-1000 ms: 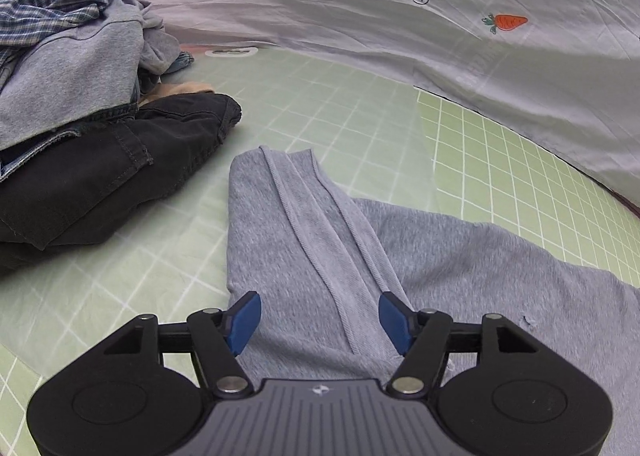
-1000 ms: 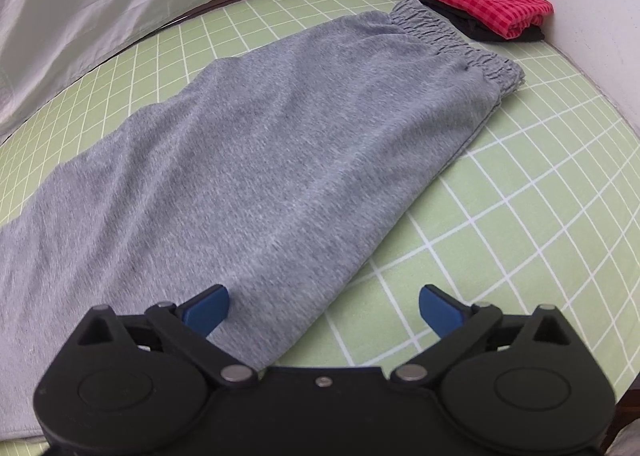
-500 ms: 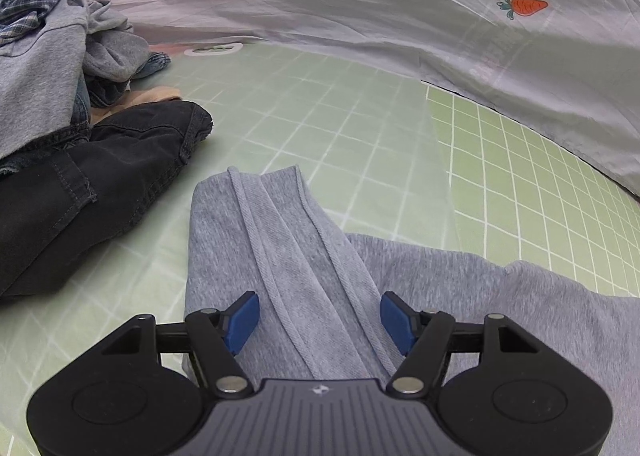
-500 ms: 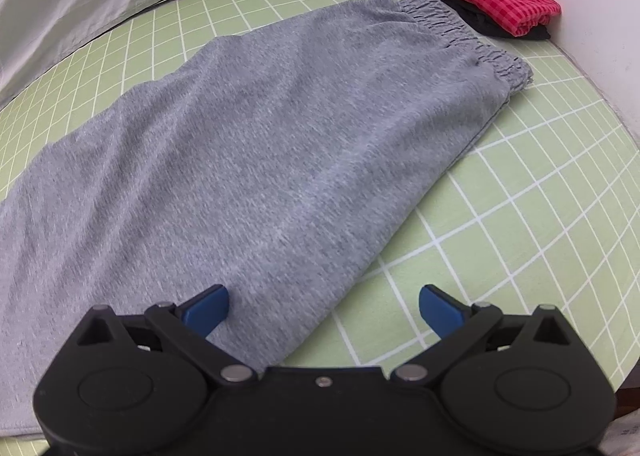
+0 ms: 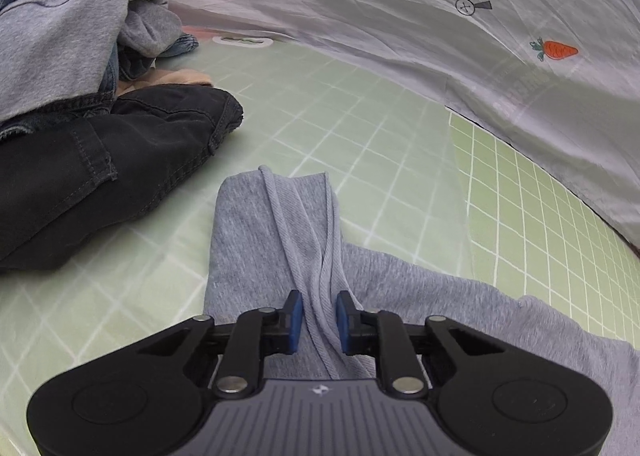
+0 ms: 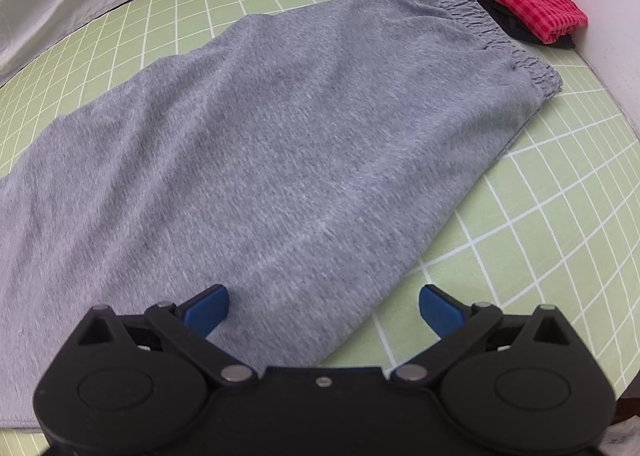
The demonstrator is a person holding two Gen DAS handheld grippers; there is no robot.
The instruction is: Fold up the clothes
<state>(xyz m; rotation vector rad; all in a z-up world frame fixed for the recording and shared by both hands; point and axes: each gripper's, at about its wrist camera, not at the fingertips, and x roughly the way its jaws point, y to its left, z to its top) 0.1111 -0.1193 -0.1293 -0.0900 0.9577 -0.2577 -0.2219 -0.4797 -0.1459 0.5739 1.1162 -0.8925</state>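
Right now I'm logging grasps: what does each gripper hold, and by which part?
Left gripper pinches the grey sweatpants at the leg's bunched ridge. Right gripper is open, holding nothing.

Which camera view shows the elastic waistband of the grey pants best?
The right wrist view: the gathered waistband lies in full sight at the far end of the grey pants. The left wrist view shows only the leg end, none of the waistband.

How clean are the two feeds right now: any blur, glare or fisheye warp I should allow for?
Left wrist view: light is soft and even with no glare, the grey trousers look slightly smeared near the left gripper, and dark corners mark the fisheye edge. Right wrist view: the green grid mat bows strongly at the rim, and the fabric by the right gripper is soft.
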